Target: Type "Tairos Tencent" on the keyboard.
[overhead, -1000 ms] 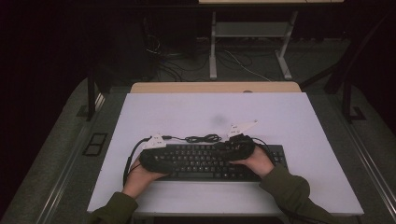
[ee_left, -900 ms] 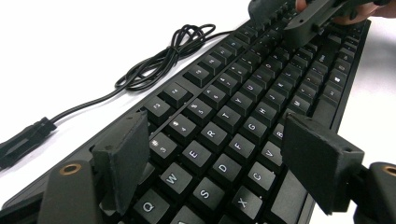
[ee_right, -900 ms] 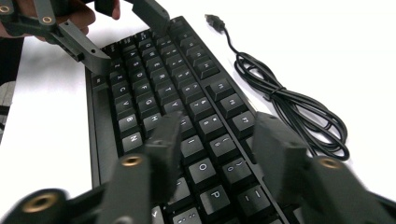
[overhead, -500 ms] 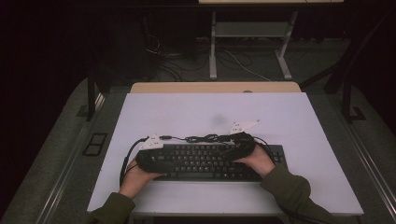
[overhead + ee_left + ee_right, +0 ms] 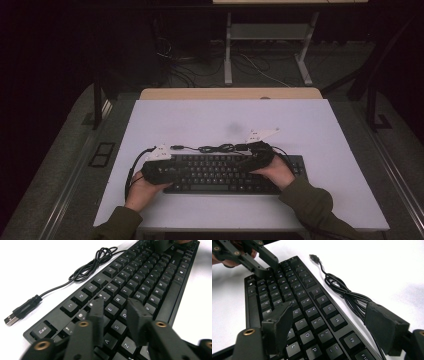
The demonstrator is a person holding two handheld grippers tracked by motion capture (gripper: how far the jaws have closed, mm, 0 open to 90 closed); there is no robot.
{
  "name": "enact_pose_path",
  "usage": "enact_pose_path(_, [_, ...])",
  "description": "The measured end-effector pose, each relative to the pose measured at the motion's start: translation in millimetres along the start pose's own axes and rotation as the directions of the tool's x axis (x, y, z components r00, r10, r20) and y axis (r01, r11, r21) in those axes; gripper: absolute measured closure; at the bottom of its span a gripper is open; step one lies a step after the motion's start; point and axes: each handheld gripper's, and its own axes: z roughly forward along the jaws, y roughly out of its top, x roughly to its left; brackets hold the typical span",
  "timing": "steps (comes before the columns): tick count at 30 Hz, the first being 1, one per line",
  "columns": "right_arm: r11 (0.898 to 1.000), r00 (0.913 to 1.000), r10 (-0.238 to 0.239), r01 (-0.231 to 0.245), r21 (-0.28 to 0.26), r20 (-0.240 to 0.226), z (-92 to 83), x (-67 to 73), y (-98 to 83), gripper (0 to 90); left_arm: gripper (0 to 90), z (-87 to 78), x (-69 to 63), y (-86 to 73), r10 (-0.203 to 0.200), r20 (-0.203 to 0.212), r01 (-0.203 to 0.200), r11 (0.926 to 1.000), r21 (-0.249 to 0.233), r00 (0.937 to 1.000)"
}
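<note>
A black keyboard [image 5: 220,172] lies flat near the white table's front edge, its coiled cable [image 5: 215,148] just behind it. My left gripper [image 5: 167,171] hovers over the keyboard's left end. In the left gripper view its jaws [image 5: 115,303] have just been closing and stand a narrow gap apart above the letter keys [image 5: 140,277], gripping nothing. My right gripper [image 5: 247,161] is over the right part. Its jaws [image 5: 329,308] have just been opening and stand wide, one over the keys [image 5: 294,290], the other beyond the back edge above the cable [image 5: 342,290].
The USB plug [image 5: 15,316] lies loose on the table behind the keyboard's left end. The white table [image 5: 230,117] stretches bare behind the cable. A wooden strip [image 5: 230,93] borders its far edge, with a dark floor and frame legs beyond.
Both hands stay at the keyboard's two ends, and neither the keyboard nor the cable has visibly moved in the high view.
</note>
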Motion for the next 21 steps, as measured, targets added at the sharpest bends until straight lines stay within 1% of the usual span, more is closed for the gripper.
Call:
enact_pose_path(5, [1.000,1.0000,0.003,-0.003,-0.001,0.000,0.0,0.1,0.2,22.9,88.9,-2.1,0.9,0.3,0.005,0.011,-0.005,1.0000,0.008,0.9999])
enact_pose_path(11, [1.000,1.0000,0.002,-0.002,0.000,0.001,-0.1,0.4,0.3,22.9,89.0,-0.8,2.0,-1.2,-0.004,0.021,0.004,0.9998,0.021,0.9998])
enact_pose_path(15, [1.000,1.0000,0.004,-0.004,0.000,0.003,0.0,0.4,0.2,22.9,89.0,1.5,1.4,-1.6,-0.006,0.030,0.005,0.9995,0.031,0.9995])
enact_pose_path(17, [1.000,1.0000,0.003,-0.003,0.001,0.003,0.1,0.5,0.2,22.9,89.0,2.5,1.6,-1.6,0.001,0.034,-0.002,0.9993,0.038,0.9994])
enact_pose_path(19, [1.000,1.0000,0.003,-0.003,0.001,0.004,0.0,0.5,0.2,22.9,88.9,3.4,0.7,-1.8,-0.008,0.034,0.006,0.9992,0.040,0.9994])
enact_pose_path(21, [1.000,1.0000,0.003,-0.003,0.001,0.004,-0.1,0.4,0.3,22.9,89.0,3.5,0.8,-1.9,-0.007,0.034,0.005,0.9991,0.042,0.9994])
